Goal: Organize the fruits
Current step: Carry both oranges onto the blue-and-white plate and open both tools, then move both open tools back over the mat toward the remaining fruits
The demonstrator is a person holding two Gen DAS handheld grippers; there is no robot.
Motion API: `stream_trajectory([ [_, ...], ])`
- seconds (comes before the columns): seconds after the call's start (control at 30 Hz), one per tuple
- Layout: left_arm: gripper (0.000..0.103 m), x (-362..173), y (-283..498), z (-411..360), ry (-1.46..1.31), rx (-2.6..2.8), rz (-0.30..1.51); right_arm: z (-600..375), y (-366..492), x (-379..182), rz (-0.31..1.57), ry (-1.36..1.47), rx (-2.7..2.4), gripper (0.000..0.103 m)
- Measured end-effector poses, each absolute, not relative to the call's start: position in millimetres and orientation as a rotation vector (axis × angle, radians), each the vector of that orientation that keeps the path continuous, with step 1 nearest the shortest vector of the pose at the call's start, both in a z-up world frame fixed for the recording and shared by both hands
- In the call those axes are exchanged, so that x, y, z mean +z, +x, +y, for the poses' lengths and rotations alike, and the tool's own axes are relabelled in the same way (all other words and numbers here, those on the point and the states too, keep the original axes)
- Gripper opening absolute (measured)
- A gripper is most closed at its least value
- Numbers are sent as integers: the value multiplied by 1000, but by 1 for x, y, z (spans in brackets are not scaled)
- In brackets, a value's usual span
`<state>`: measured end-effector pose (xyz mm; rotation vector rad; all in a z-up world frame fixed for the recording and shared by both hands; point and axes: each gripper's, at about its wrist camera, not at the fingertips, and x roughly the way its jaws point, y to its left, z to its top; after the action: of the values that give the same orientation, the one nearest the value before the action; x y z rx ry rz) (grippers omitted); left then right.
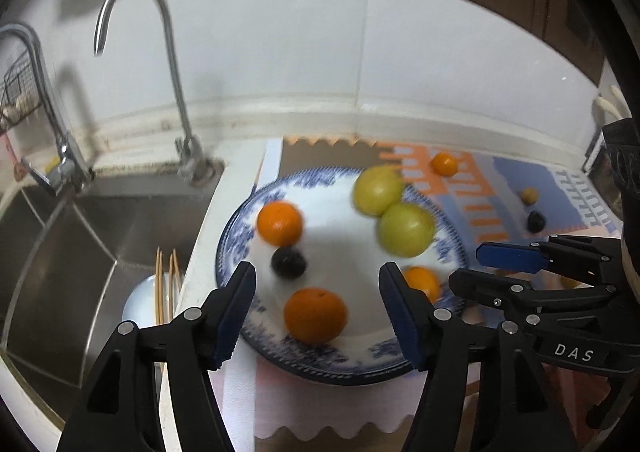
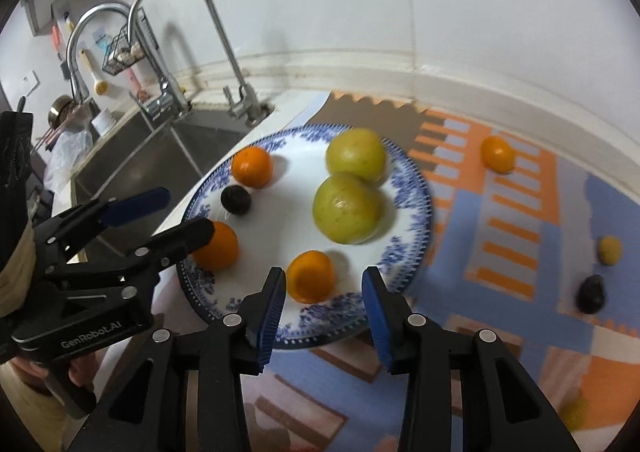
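Observation:
A blue-and-white plate [image 1: 248, 220] [image 2: 412, 188] holds three oranges [image 1: 315, 315] [image 2: 311, 276], two green-yellow fruits [image 1: 406, 230] [image 2: 347, 208] and a dark plum [image 1: 288, 262] [image 2: 236, 200]. My left gripper [image 1: 318, 312] is open above the plate's near side, empty, with an orange showing between its fingers. My right gripper [image 2: 324, 304] is open and empty just above the plate's near rim, close to another orange. On the patterned mat lie a small orange [image 1: 445, 164] [image 2: 497, 154], a small yellow fruit [image 1: 529, 196] [image 2: 610, 250] and a dark plum [image 1: 535, 221] [image 2: 591, 294].
A steel sink [image 1: 60, 252] [image 2: 132, 172] with two taps [image 1: 168, 52] lies left of the plate; a bowl with chopsticks [image 1: 166, 292] sits in it. The white wall runs behind. Another yellow fruit [image 2: 576, 414] lies at the mat's near right.

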<state>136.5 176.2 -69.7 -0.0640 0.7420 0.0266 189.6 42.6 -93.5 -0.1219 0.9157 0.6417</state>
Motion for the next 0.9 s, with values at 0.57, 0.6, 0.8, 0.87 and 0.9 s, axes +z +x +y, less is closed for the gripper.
stream_trajectory([
  [0.57,82,-11,157,115,8,-121,613,-54,196,-30,791,41,316,58],
  [0.6,86,-6,161,111,16,-127,608,-58,198,-27,788,53,303,58],
  [0.8,90,11,194,93,51,-172,608,-83,213,-15,771,84,225,60],
  [0.87,90,12,206,86,72,-183,620,-93,222,-11,776,111,199,60],
  [0.9,90,13,212,83,79,-196,624,-95,225,-9,777,114,186,60],
])
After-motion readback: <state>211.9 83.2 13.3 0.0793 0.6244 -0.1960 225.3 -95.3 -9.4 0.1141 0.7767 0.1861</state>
